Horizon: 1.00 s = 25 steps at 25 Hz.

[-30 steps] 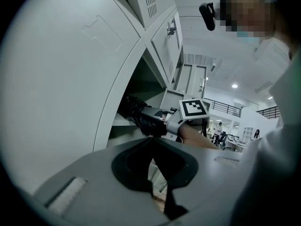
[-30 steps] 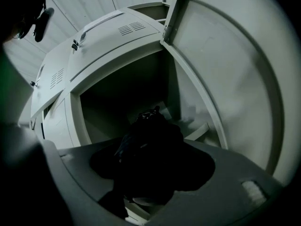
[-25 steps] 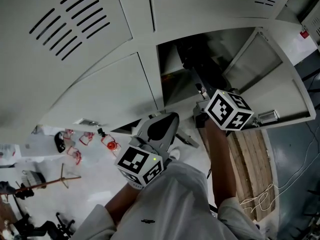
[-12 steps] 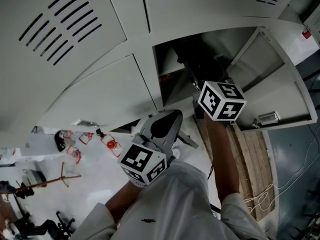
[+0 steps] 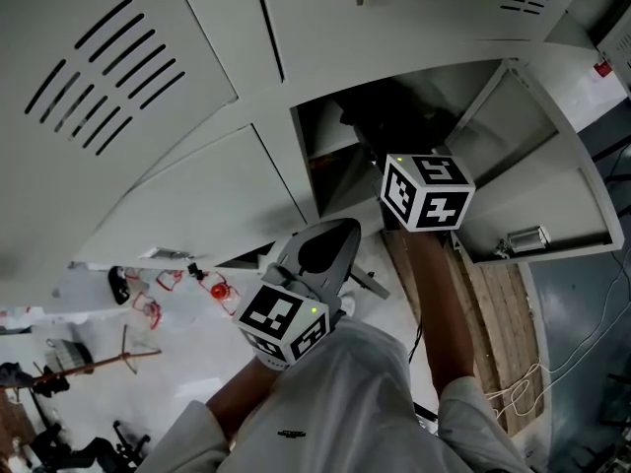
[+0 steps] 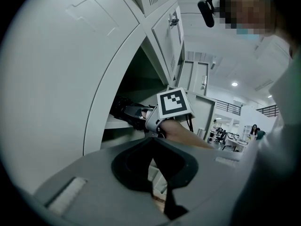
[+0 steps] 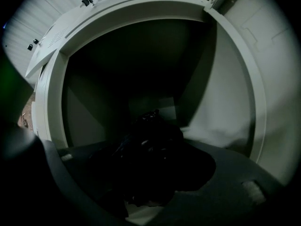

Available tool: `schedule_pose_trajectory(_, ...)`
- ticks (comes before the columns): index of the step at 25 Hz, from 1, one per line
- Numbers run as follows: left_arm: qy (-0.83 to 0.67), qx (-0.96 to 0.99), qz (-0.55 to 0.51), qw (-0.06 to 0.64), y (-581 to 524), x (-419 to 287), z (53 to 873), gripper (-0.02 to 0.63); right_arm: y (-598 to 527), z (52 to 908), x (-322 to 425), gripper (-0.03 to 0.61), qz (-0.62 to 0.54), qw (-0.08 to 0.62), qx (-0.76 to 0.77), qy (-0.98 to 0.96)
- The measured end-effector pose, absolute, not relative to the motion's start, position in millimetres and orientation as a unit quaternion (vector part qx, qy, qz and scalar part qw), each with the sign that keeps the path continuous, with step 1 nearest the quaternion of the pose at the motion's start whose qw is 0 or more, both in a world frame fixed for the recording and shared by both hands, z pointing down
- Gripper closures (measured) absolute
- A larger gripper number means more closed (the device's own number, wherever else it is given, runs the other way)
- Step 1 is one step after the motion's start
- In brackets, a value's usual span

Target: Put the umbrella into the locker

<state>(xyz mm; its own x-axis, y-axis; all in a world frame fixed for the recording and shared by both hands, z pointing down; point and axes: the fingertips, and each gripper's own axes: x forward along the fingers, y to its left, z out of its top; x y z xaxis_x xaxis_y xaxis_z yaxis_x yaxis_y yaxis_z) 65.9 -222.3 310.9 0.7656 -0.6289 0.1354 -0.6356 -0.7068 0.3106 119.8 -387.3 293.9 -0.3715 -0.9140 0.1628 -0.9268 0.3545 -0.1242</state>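
The black folded umbrella [image 7: 151, 147] lies between my right gripper's [image 7: 150, 178] jaws, its tip inside the dark open locker compartment [image 7: 221, 93]. In the head view the right gripper [image 5: 380, 151] reaches into that compartment [image 5: 330, 170], the umbrella [image 5: 385, 116] only a dark shape ahead of its marker cube. The left gripper view shows the right gripper [image 6: 136, 117] gripping the umbrella [image 6: 122, 109] just over the shelf. My left gripper [image 5: 330, 239] hangs back below the opening, jaws together and empty [image 6: 151, 142].
The locker door [image 5: 537, 166] stands swung open at the right, its latch [image 5: 523, 239] at the lower edge. Closed vented doors [image 5: 99, 67] fill the left. On the floor lie red items [image 5: 212, 289], a wooden pallet [image 5: 503, 323] and a cable [image 5: 537, 382].
My right gripper has pushed a little deeper into the compartment with the umbrella and rolled, its cube now showing other faces. The left gripper has stayed put.
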Motion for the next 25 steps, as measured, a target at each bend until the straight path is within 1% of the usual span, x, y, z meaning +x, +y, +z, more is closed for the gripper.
schedule_pose_trajectory(6, -0.340, 0.925, 0.010, 0.169, -225.9, 68.9, 308.2, 0.595, -405.2, 289.6, 113.4, 0.291, 0.081, 0.069, 0.555, -0.825)
schedule_pose_trajectory(12, -0.343, 0.923, 0.011, 0.171, -230.8, 66.8, 309.2, 0.595, -413.7, 292.3, 109.5, 0.274, 0.074, 0.088, 0.552, -0.826)
schedule_pose_trajectory(19, -0.337, 0.925, 0.017, 0.173, -226.0, 70.8, 311.6, 0.595, -410.3, 293.6, 114.3, 0.209, 0.070, 0.066, 0.551, -0.829)
schedule_pose_trajectory(25, -0.334, 0.926, 0.014, 0.175, -220.3, 71.3, 313.9, 0.595, -387.0, 291.6, 124.9, 0.206, 0.064, 0.034, 0.561, -0.824)
